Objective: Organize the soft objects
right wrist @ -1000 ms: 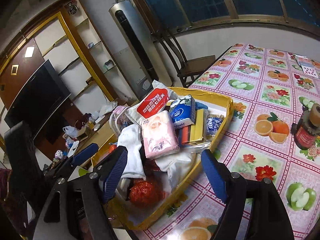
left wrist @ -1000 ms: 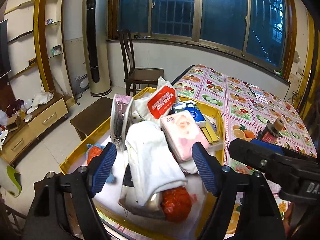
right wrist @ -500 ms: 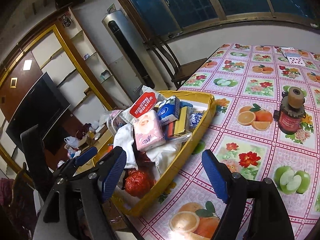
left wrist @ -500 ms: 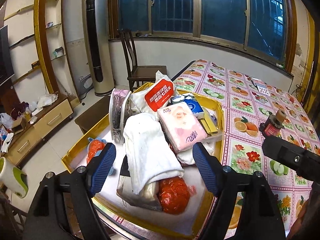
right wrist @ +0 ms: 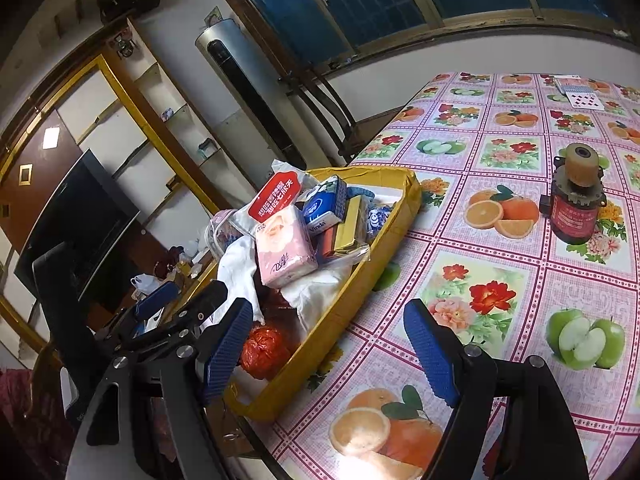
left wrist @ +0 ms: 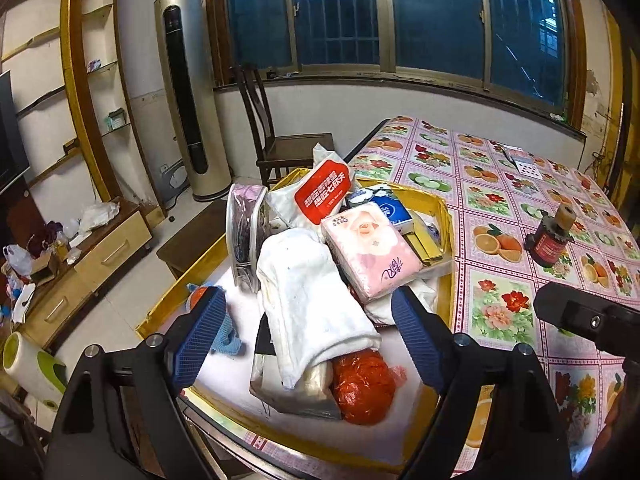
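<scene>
Nearest, at the table's (right wrist: 500,280) near edge, the left gripper (left wrist: 310,338) and right gripper (right wrist: 334,350) both hold their ridged blue fingers wide apart, gripping nothing. Between the left fingers sits a yellow tray (left wrist: 446,220) piled with soft things: a rolled white towel (left wrist: 308,296), a crinkly red bag (left wrist: 362,388), a pink tissue pack (left wrist: 370,246). Farther on, a dark bottle (right wrist: 574,200) stands on the shiny fruit-and-flower cloth. Beyond are a wooden chair (left wrist: 276,148) and barred windows (left wrist: 400,12).
</scene>
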